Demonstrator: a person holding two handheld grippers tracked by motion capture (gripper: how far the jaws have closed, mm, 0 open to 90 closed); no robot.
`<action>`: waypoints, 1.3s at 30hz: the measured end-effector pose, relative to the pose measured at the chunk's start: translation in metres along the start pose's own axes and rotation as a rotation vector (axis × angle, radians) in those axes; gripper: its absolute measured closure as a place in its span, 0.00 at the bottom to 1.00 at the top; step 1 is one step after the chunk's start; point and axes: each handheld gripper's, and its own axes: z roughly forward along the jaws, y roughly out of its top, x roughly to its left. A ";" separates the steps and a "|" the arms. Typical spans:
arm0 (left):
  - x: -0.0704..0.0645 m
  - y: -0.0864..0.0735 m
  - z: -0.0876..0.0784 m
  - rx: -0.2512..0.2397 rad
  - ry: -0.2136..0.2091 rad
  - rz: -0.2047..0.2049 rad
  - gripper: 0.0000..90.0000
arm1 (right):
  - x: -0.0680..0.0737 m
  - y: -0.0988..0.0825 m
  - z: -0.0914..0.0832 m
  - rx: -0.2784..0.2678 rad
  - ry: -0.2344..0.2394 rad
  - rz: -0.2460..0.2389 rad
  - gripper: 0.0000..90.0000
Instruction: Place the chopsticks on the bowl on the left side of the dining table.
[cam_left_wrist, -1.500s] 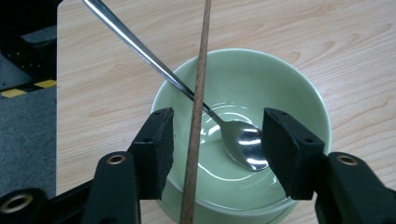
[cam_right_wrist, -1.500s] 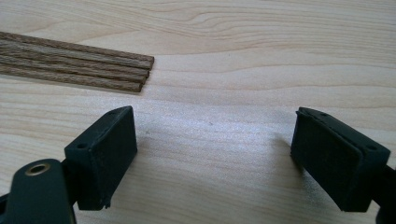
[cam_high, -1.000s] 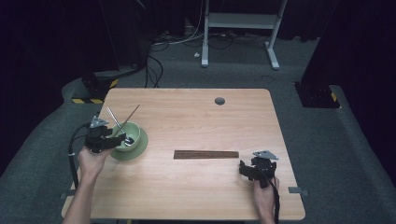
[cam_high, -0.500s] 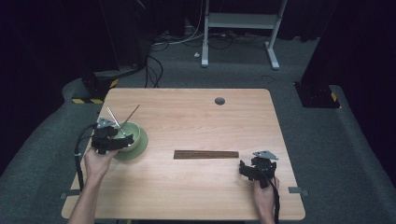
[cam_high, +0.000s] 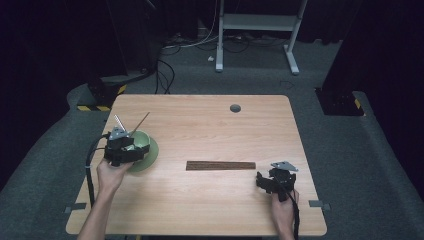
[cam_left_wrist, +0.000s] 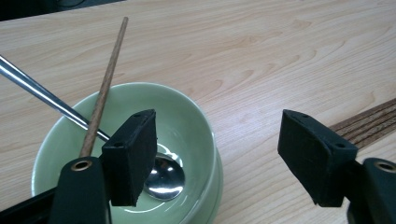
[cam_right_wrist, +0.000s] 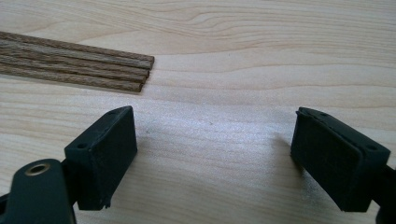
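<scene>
Bench (cam_high: 210, 200): one, light wood grain, rounded corners, one dark round hole (cam_high: 235, 108) near the far edge.

Bowl (cam_left_wrist: 187, 126): one, pale green, standing on a green saucer (cam_high: 150, 156) near the left edge of the bench. Inside: one metal spoon (cam_left_wrist: 163, 179), its bowl lying at the bottom and its handle leaning out over the rim; one brown wooden stick (cam_left_wrist: 105, 88) leaning out over the rim beside it.

Wooden sticks (cam_right_wrist: 74, 65): four counted in the right tool view, lying flat, side by side and touching, in one row at mid-bench; seen from above as one dark strip (cam_high: 220, 165).

Left tool (cam_left_wrist: 219, 154): one, in the left hand (cam_high: 111, 175), over the near side of the bowl. Jaws wide apart, just been opening, nothing clamped between them; one pad in front of the bowl's inside, the other over bare bench, well clear of the bowl's rim.

Right tool (cam_right_wrist: 215, 154): one, in the right hand (cam_high: 283, 210), low over the bench near the right edge, just beside the right end of the stick row. Jaws wide apart, bare wood between them, nothing held.

Floor (cam_high: 350, 150): grey carpet, cables behind the bench.
</scene>
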 end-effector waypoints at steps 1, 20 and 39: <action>-0.001 -0.001 0.001 0.000 -0.009 -0.004 0.32 | 0.000 0.000 0.000 0.000 0.001 0.000 0.15; -0.028 0.002 0.014 0.003 -0.043 0.044 0.26 | 0.000 0.000 0.000 0.000 0.000 0.000 0.15; -0.052 0.005 0.023 -0.005 -0.120 0.021 0.21 | 0.000 0.000 0.000 0.000 0.001 0.000 0.15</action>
